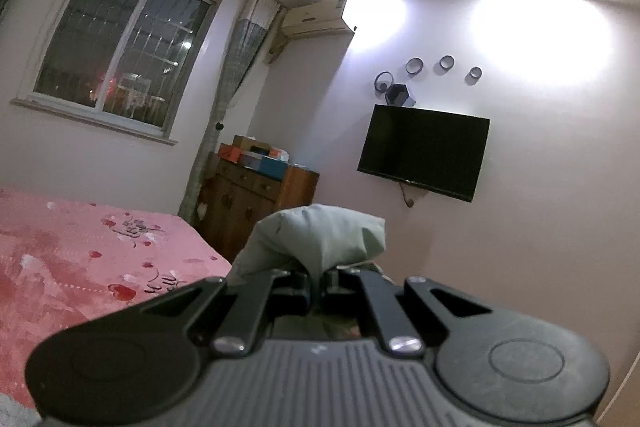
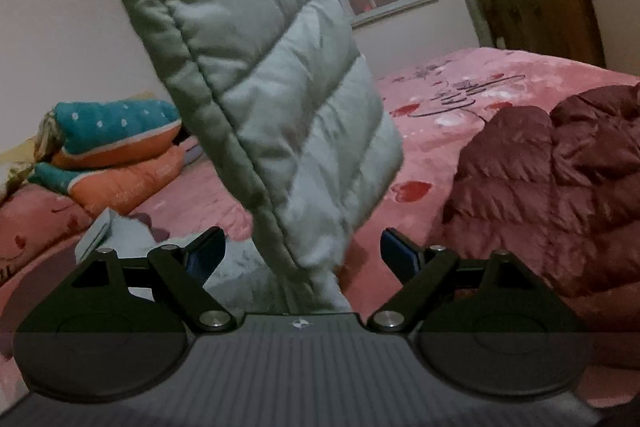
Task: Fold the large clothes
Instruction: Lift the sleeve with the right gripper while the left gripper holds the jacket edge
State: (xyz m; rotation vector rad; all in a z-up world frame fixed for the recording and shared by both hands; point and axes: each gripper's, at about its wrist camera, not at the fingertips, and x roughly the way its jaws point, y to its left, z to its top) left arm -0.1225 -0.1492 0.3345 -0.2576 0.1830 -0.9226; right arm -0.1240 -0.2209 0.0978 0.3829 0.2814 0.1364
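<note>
Pinched between the closed left gripper (image 1: pixel 316 289), a pale grey-green quilted puffer jacket (image 2: pixel 276 99) is held aloft over the pink bed (image 2: pixel 440 115), while the right gripper (image 2: pixel 302 255), spread wide and empty, must be closed on its hanging edge.

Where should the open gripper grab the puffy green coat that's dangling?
Probably the thick stitched edge seam of the green coat, low down where it hangs between the right gripper fingers. Close straight in from below; that ridge looks firmer than the slippery puffy panels. The left gripper holds the top.

My left gripper (image 1: pixel 316 289) and right gripper (image 2: pixel 303 253) were matte black: ribbed bodies, round discs, silver screws, blue-padded fingers (image 2: pixel 394 253).
</note>
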